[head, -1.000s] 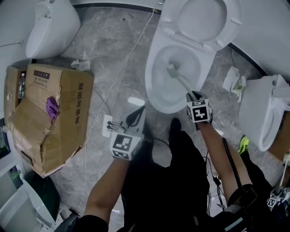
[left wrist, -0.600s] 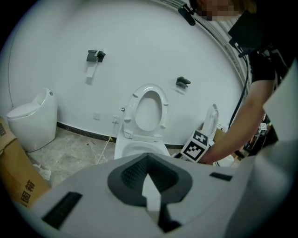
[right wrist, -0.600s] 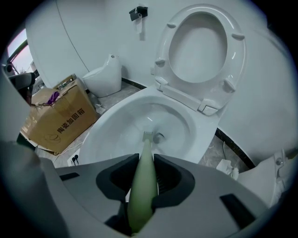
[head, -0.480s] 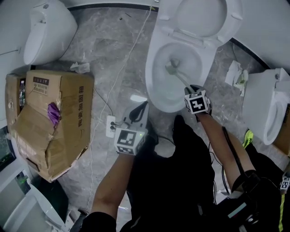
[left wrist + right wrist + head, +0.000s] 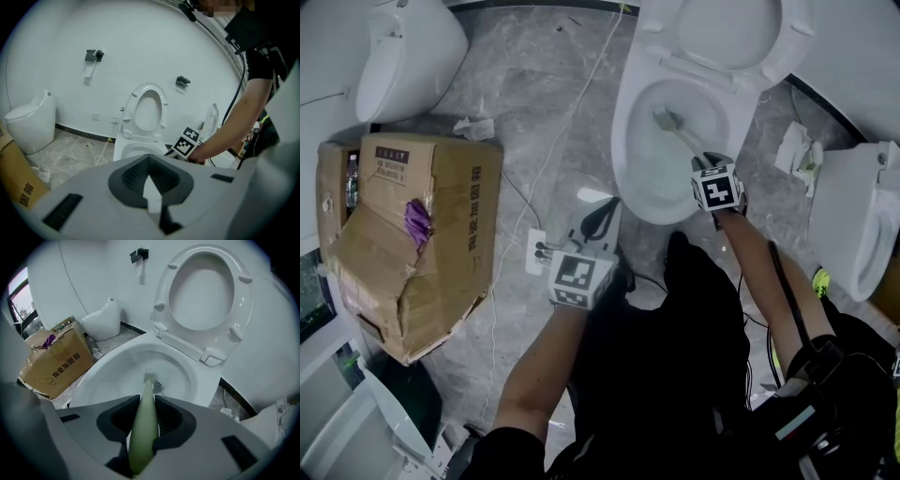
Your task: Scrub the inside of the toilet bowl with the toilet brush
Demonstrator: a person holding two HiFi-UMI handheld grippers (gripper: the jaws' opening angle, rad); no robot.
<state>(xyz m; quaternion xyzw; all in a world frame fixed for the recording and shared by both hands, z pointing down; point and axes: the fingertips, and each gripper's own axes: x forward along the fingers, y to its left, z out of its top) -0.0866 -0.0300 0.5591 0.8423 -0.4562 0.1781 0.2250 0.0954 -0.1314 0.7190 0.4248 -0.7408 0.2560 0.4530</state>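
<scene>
The white toilet bowl (image 5: 630,159) stands open, its seat and lid (image 5: 727,33) raised. My right gripper (image 5: 705,167) is shut on the pale green toilet brush handle (image 5: 143,423) at the bowl's near right rim. The brush head (image 5: 666,119) is down inside the bowl, and in the right gripper view the brush head (image 5: 149,377) rests near the water at the bottom of the toilet bowl (image 5: 108,376). My left gripper (image 5: 605,217) hangs over the floor in front of the bowl, jaws closed on nothing. The left gripper (image 5: 150,180) faces the toilet (image 5: 136,147).
A torn cardboard box (image 5: 412,234) sits on the floor at left, with another toilet (image 5: 403,56) behind it. A third toilet (image 5: 853,225) stands at right, crumpled paper (image 5: 797,155) beside it. A power strip (image 5: 539,253) and white cable lie by my left gripper.
The brush head has shifted a little toward the far side of the bowl, with the right gripper following. The left gripper keeps its place over the floor.
</scene>
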